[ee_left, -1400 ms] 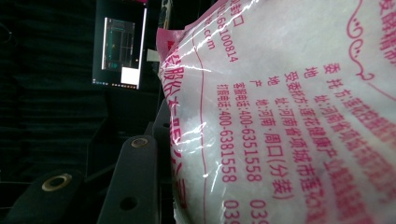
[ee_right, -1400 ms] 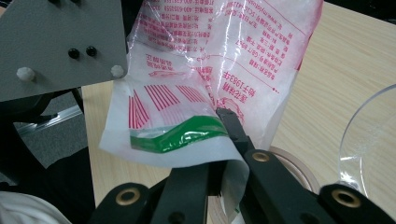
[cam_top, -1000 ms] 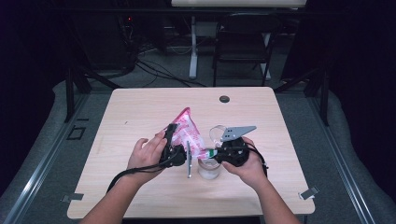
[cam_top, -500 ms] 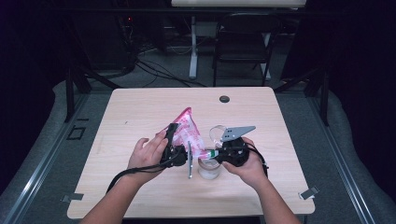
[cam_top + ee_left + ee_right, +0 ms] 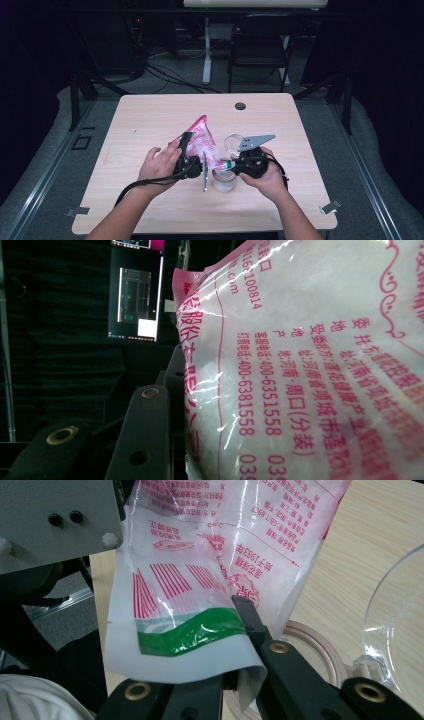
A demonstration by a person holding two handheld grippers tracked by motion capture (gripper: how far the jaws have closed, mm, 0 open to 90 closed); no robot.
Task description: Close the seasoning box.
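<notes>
Over the table [image 5: 150, 125], both grippers' jaws clench the tilted pink bag [image 5: 205, 142].

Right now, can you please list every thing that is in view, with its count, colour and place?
Bag: one, clear plastic with pink print and white grains inside, held tilted above the table between both grippers.
Jar: one, clear, on the table under the bag's lower end.
Lid: one, clear, on the table behind the right gripper.
Table: one, light wood, centre of the high view.
Round plug: one, dark, near the table's far edge.
Chair: one, black, on the floor beyond the table.
Left gripper: one, black, clamped on the bag's side.
Right gripper: one, black, shut on the bag's lower edge.
Hands: two, each on a gripper.
</notes>
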